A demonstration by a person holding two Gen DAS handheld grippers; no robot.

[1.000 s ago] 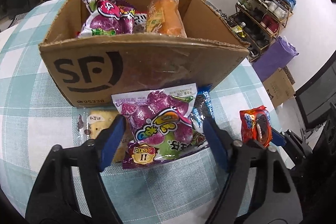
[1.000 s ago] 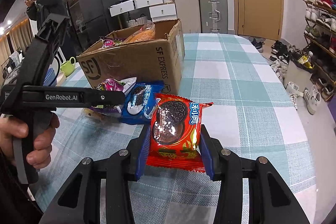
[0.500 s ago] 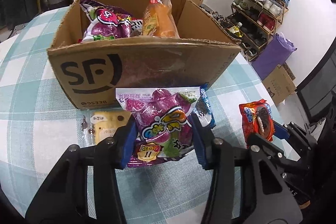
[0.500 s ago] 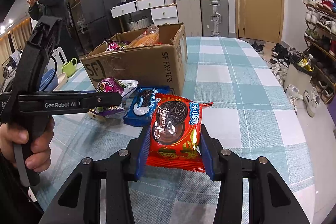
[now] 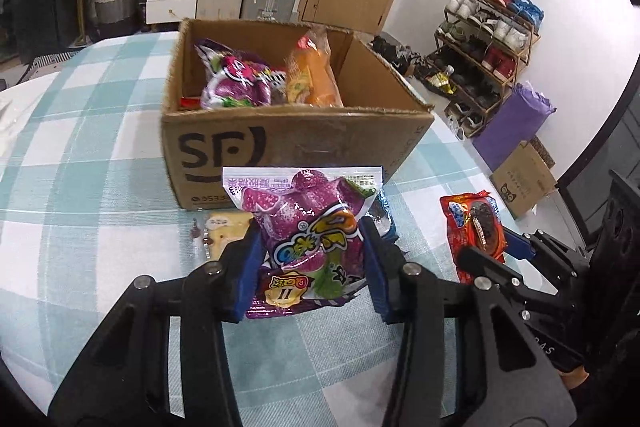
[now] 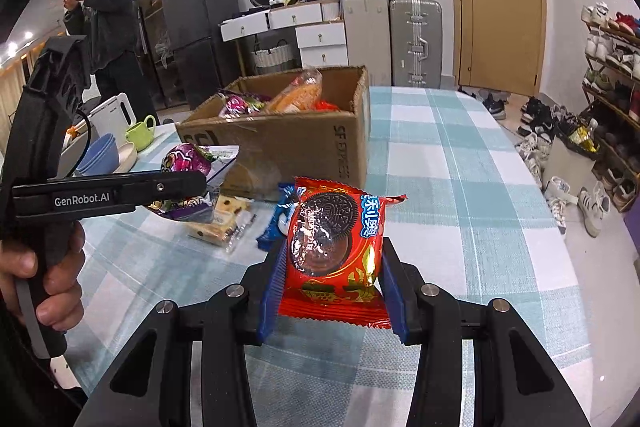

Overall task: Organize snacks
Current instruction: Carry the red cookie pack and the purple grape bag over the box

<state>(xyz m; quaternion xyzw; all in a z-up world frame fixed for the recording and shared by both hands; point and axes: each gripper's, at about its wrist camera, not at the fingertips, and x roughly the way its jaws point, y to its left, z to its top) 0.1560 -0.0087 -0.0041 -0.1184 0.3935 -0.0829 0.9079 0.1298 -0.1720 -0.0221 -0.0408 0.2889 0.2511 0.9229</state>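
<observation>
My left gripper [image 5: 312, 259] is shut on a purple snack bag [image 5: 308, 235] and holds it lifted in front of the open cardboard SF box [image 5: 296, 143]. The box holds another purple bag [image 5: 236, 83] and an orange bag [image 5: 316, 75]. My right gripper [image 6: 332, 263] is shut on a red Oreo pack [image 6: 336, 243], raised above the table; it also shows in the left wrist view [image 5: 476, 231]. A blue Oreo pack [image 6: 280, 215] and a yellow cracker pack [image 6: 220, 223] lie on the checked tablecloth by the box.
A green mug [image 6: 140, 131], blue bowls [image 6: 100, 155] and a white jug [image 6: 116, 111] stand at the table's left. A person [image 6: 108, 27] stands behind. A shoe rack [image 6: 612, 95] is to the right of the table, suitcases [image 6: 416, 43] behind it.
My left gripper closed on the purple bag and lifted it off the table, backing away from the box. My right gripper rose a little with the red pack.
</observation>
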